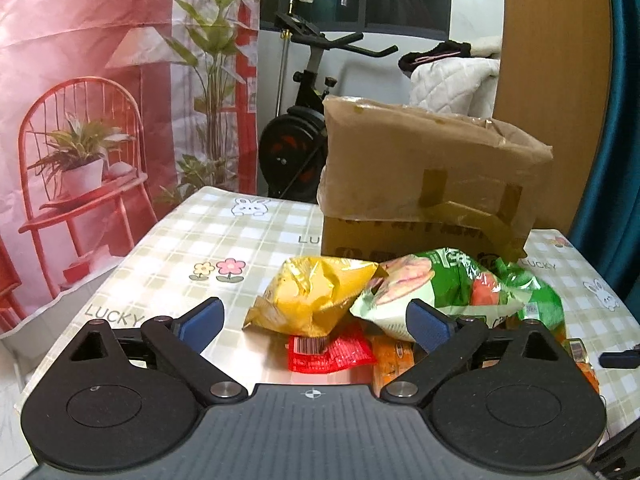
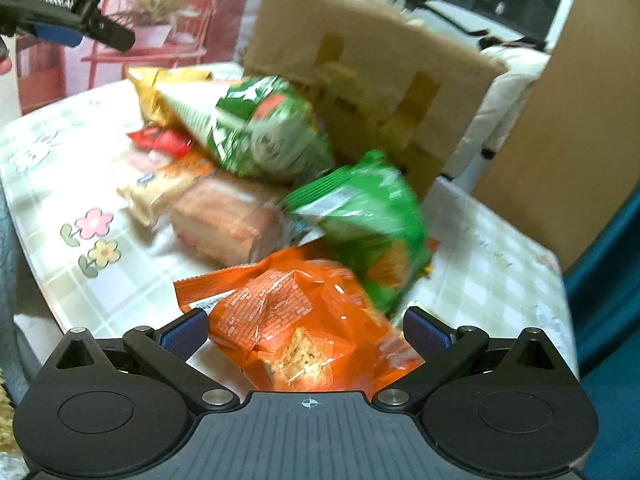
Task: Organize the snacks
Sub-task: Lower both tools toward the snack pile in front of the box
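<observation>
The right hand-held gripper [image 2: 306, 330] is spreading wide around the orange packet [image 2: 296, 320], not yet clenching. The left hand-held gripper [image 1: 316, 322] is hovering released before the yellow bag [image 1: 310, 296]. All snacks are lying piled on the surface [image 1: 192, 240]; the cardboard box [image 1: 424, 176] is possibly their destination, its inside hidden.

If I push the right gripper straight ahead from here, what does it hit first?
Most likely the orange snack packet: it already lies between the open fingers of the right gripper. Behind it sits a green bag, though the blur makes depth uncertain.
</observation>
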